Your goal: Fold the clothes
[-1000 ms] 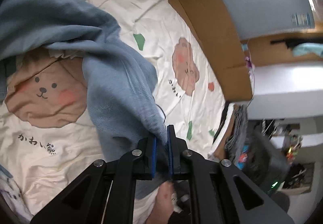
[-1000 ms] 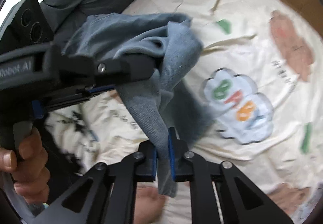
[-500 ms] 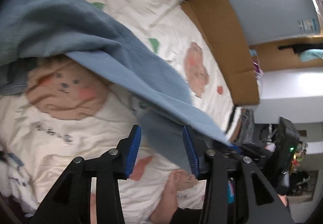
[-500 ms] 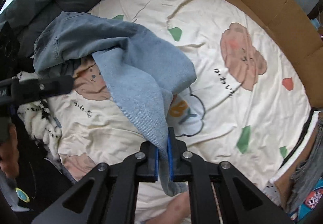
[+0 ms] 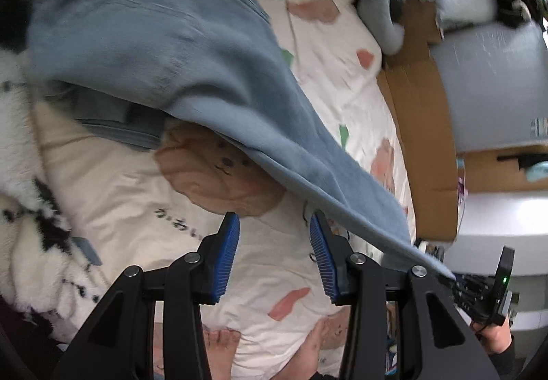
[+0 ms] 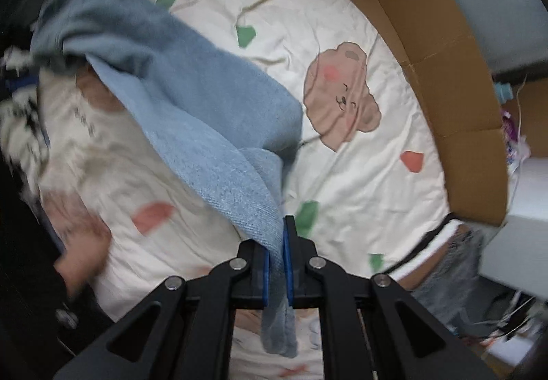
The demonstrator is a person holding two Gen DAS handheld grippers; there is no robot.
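Our right gripper (image 6: 278, 243) has its fingers clamped on the blue garment (image 6: 191, 113); our left gripper (image 5: 274, 256), fingers apart, should take a matching corner, keeping it taut above the bed (image 6: 342, 20).

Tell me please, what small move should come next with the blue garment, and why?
Probably bring the open left gripper to the garment's loose edge and close on it. Only the right gripper pinches the blue garment, which hangs stretched over the bear-print sheet, so one corner lacks a hold for folding.
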